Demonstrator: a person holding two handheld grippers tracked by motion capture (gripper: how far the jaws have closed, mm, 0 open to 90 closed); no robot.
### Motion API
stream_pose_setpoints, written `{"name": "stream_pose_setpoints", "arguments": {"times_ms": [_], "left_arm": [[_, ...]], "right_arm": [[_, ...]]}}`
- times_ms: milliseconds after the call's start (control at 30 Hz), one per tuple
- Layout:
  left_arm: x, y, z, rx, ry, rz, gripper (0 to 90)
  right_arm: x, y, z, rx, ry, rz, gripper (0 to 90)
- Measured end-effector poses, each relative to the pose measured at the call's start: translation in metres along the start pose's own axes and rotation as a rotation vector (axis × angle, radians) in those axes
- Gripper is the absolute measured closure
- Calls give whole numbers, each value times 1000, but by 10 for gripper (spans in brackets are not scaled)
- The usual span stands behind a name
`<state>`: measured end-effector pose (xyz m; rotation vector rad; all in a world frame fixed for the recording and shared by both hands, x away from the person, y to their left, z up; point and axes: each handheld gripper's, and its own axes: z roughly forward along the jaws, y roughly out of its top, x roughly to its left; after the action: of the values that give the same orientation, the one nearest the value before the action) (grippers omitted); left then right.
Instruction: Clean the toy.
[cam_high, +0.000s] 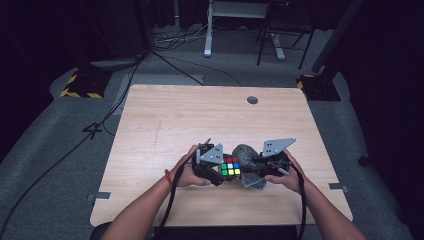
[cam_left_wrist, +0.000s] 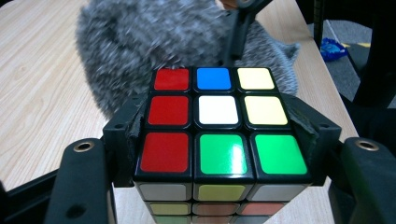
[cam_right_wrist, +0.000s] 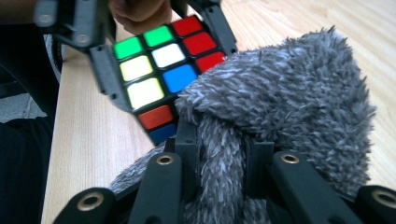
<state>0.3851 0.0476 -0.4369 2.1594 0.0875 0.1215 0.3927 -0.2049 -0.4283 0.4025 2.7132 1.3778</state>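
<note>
High view: left hand-held gripper (cam_high: 216, 167) and right hand-held gripper (cam_high: 260, 167) meet at near-centre of desk (cam_high: 165, 120); puzzle cube (cam_high: 230, 166) between them, touching grey fuzzy cloth (cam_high: 245, 152).
Left gripper view: jaws clamped on cube sides, red, white, green stickers up, cloth just behind.
Right gripper view: jaws pinching fold of cloth, cube beyond it.

Location type: laboratory or recording studio. Indicators: dark curtained surroundings; grey carpet floor (cam_high: 45, 150); black cables (cam_high: 170, 60) routed across the floor at 11 o'clock; hazard-striped stand bases (cam_high: 80, 87) at 10 and 2 o'clock; single wooden bench (cam_high: 200, 115).
</note>
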Motion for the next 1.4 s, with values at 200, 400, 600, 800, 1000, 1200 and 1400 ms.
{"name": "stream_pose_setpoints", "arguments": {"times_ms": [200, 400, 600, 800, 1000, 1200, 1400], "left_arm": [[1, 1, 0, -14, 4, -5, 335], [2, -1, 6, 3, 14, -7, 336], [4, -4, 9, 15, 6, -12, 336], [8, -8, 9, 31, 14, -20, 336], [-1, 2, 1, -17, 15, 17, 336], [7, 0, -10, -48, 31, -13, 336], [14, -7, -12, -39, 39, -43, 336]], "right_arm": [[-3, -4, 6, 55, -5, -1, 735], [-7, -8, 10, 82, -10, 12, 732], [-8, -10, 12, 93, -10, 5, 732], [-6, -4, -3, -21, 28, 0, 731], [-5, -6, 4, 22, 6, 2, 732], [1, -3, 6, 36, 33, -23, 732], [9, 3, 1, -25, 69, -58, 729]]}}
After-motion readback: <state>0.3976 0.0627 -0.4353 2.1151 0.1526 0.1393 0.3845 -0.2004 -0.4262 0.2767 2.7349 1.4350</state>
